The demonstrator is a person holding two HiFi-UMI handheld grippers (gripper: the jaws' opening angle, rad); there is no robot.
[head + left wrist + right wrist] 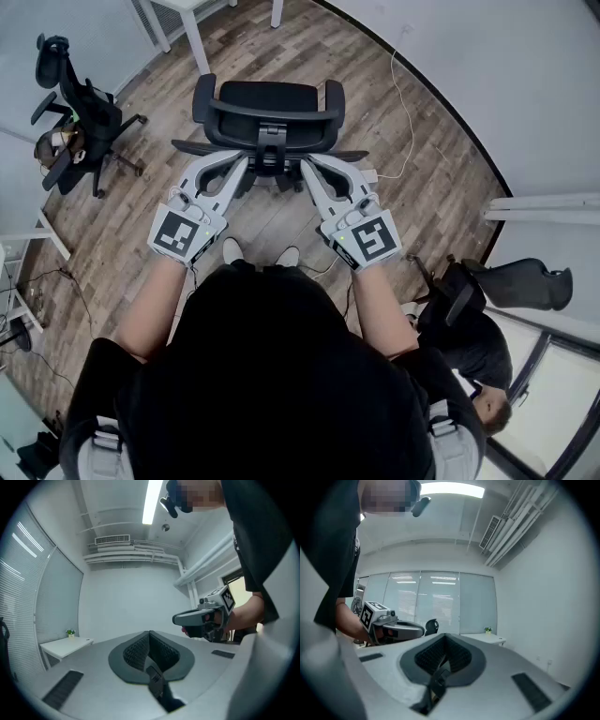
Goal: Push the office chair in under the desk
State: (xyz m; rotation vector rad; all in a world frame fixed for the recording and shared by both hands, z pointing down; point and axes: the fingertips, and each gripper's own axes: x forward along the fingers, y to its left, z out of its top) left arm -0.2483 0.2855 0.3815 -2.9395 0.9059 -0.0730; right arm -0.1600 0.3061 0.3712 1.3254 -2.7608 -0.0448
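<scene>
Only container noted: a small pot (70, 633) holding a green plant, set on a white side table (65, 648) by the far wall. The floor (122, 234) is wood plank; the walls are white, and the right gripper view shows a glazed partition (431, 602) with blinds. The office chair (267, 117) stands in the middle of the floor, on the near side of the desk (194, 42), of which only white legs show at the far edge; the chair is not under it, and a strip of bare floor lies between the two. The left gripper (240, 165) and the right gripper (309, 169) are held level side by side, their tips at the near edge of the chair; contact cannot be confirmed. Both sets of jaws are fully together with nothing between them. A white cable (405, 122) trails over the floor to the right of the chair, along the curved wall base. A second black chair (84, 122) stands at the left, well apart. A third chair (506, 281) is at the near right, with a seated person (478, 375) beside it
</scene>
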